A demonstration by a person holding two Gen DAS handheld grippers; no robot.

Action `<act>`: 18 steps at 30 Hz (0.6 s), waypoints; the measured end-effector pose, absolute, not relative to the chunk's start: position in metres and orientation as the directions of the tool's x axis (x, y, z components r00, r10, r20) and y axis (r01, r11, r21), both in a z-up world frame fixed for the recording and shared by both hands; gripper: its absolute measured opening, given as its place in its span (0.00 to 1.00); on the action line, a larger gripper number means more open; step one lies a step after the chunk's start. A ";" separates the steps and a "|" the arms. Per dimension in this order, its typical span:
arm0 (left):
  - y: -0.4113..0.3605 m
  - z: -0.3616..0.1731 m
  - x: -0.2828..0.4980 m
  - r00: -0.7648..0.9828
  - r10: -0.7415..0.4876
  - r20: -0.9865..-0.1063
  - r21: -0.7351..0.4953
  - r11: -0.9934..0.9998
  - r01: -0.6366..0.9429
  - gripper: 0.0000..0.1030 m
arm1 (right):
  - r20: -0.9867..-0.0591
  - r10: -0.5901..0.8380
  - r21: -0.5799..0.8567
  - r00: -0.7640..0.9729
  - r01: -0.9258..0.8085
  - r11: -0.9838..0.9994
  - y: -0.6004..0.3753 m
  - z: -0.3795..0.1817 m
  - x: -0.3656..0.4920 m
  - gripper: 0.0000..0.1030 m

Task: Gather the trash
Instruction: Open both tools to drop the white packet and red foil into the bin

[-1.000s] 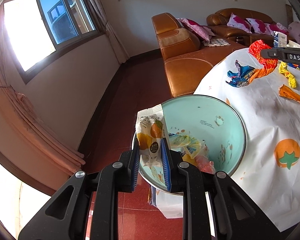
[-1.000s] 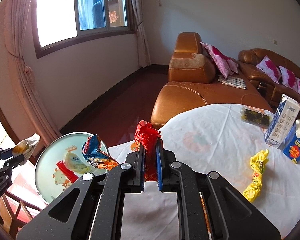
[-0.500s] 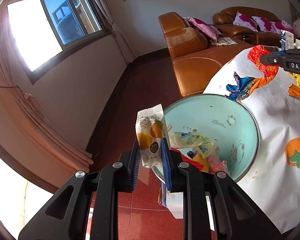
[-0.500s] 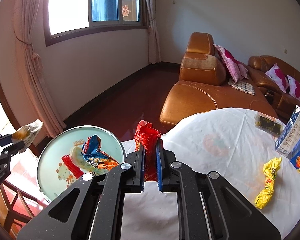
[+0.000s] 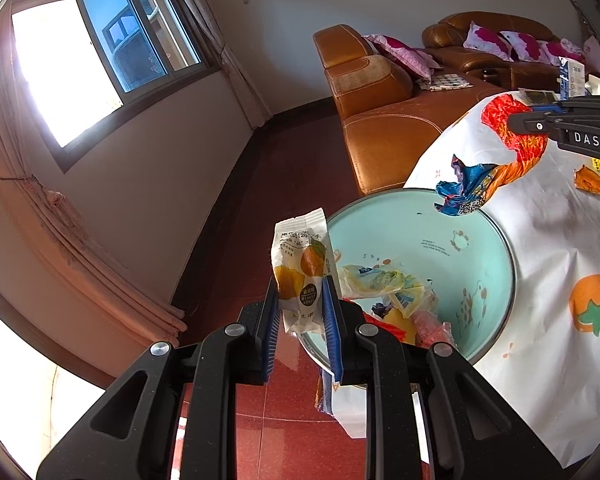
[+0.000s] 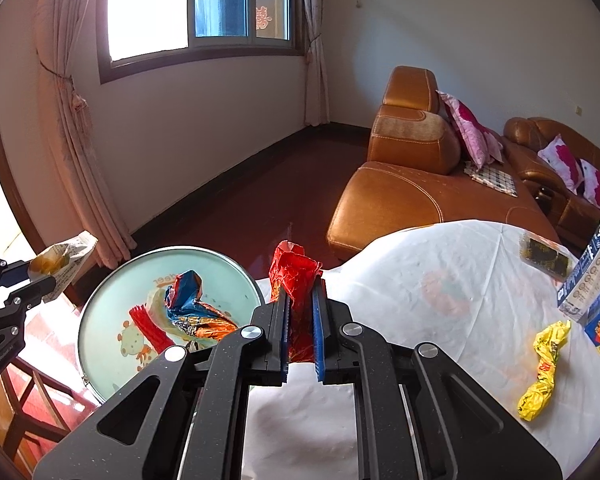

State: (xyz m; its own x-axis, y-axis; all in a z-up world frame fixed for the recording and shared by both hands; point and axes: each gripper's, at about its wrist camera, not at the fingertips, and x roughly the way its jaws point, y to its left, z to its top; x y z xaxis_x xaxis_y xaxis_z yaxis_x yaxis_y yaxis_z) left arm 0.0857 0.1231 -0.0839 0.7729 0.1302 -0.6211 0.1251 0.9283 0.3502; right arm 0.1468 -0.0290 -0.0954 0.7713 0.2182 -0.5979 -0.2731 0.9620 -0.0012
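Since a second ago the right gripper (image 6: 302, 320) has swung toward the basin (image 5: 480, 240), so the blue and orange tail of its wrapper now hangs over the basin's far rim instead of over the cloth; the left gripper (image 5: 300, 312) has kept its place at the near rim. Taking the basin as the landmark: it sits at the edge of the table (image 6: 440, 280), mint green with cartoon prints, and already holds a heap of crumpled packets against its near wall. Beyond it lies the white cloth with its orange prints, and well beyond, a yellow wrapper (image 6: 544, 368) lies loose near some cartons (image 6: 592, 280). The long wrapper (image 5: 500, 152) — red at the pinched end, blue at the free end — dangles from the right fingers, which are pressed nearly together on it. The white snack bag (image 5: 302, 276) stands upright just outside the near rim, pinched low down between the left pads with most of it sticking up above them. Both are thin film, I judge: nearly weightless, limp, slick, nothing to break — they will flutter rather than drop straight, so each wants releasing well inside the rim. Loose pieces are best taken at a crumpled bunch, where the pads get bulk to bite.
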 end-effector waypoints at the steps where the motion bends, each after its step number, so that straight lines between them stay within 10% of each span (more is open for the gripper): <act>1: 0.123 -0.084 0.086 0.773 0.130 -0.621 0.350 0.928 0.126 0.20 | -0.598 0.219 -0.002 0.771 -0.275 0.962 -0.028 -0.096 0.147 0.10; 7: 0.122 -0.084 0.086 0.775 0.122 -0.620 0.342 0.931 0.127 0.25 | -0.602 0.237 0.007 0.763 -0.292 0.957 -0.024 -0.098 0.147 0.11; 11: 0.121 -0.084 0.084 0.786 0.114 -0.607 0.327 0.938 0.116 0.48 | -0.597 0.286 0.039 0.749 -0.328 0.944 -0.019 -0.100 0.147 0.41; 18: 0.113 -0.088 0.084 0.784 0.095 -0.613 0.316 0.939 0.134 0.53 | -0.609 0.284 0.055 0.741 -0.318 0.946 -0.022 -0.107 0.146 0.48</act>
State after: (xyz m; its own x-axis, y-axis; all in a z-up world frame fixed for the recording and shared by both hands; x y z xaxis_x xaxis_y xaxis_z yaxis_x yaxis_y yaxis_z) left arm 0.0836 0.1133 -0.0876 0.7842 0.0948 -0.6132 0.1339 0.9391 0.3164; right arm 0.1463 -0.0222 -0.1067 0.7407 0.2845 -0.6086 -0.3179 0.9465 0.0555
